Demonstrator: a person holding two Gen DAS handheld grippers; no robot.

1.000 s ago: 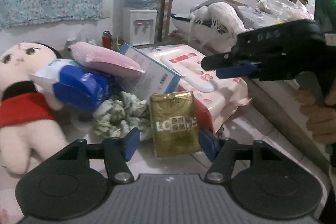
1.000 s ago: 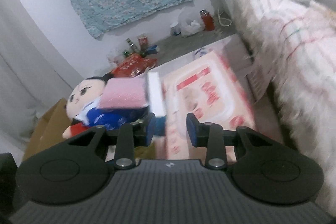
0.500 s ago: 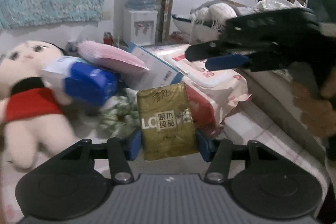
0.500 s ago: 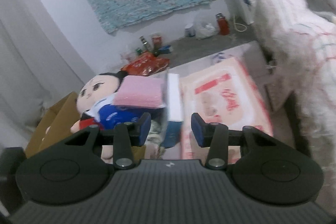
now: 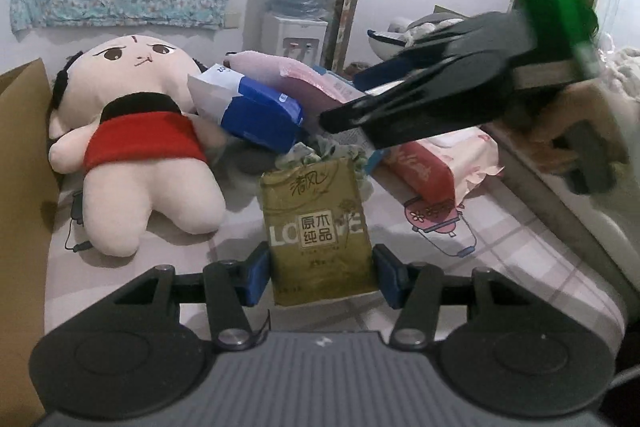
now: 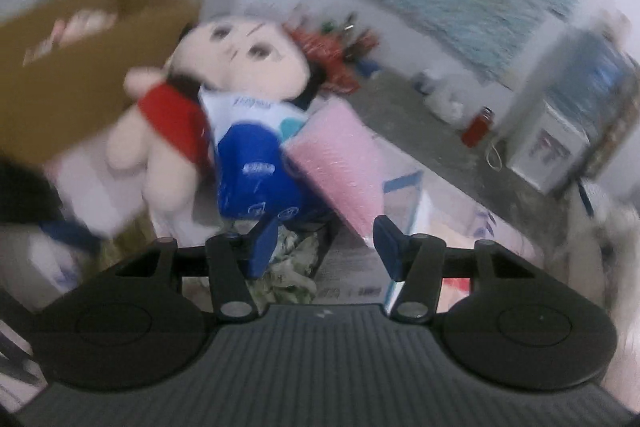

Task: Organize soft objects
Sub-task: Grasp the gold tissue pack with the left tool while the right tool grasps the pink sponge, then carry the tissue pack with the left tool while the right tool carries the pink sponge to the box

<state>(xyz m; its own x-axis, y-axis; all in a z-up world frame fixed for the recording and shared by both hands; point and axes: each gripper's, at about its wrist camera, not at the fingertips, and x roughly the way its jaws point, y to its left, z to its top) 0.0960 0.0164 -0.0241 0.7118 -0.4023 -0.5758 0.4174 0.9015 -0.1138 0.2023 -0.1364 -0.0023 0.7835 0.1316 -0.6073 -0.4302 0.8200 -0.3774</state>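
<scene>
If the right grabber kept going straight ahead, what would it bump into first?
Probably the blue tissue pack or the pink foam pad beside it: both lie just ahead of the open right gripper. The picture is blurry, so which comes first is unclear.

Both wrist views close, angled down over bed; shared: doll, blue pack.

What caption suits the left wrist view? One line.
Left gripper clamps a gold tissue pack beside a plush doll.

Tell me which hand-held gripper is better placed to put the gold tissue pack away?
Left. The left hand-held gripper already has the gold tissue pack between its fingers; the right hand-held gripper is empty.
</scene>
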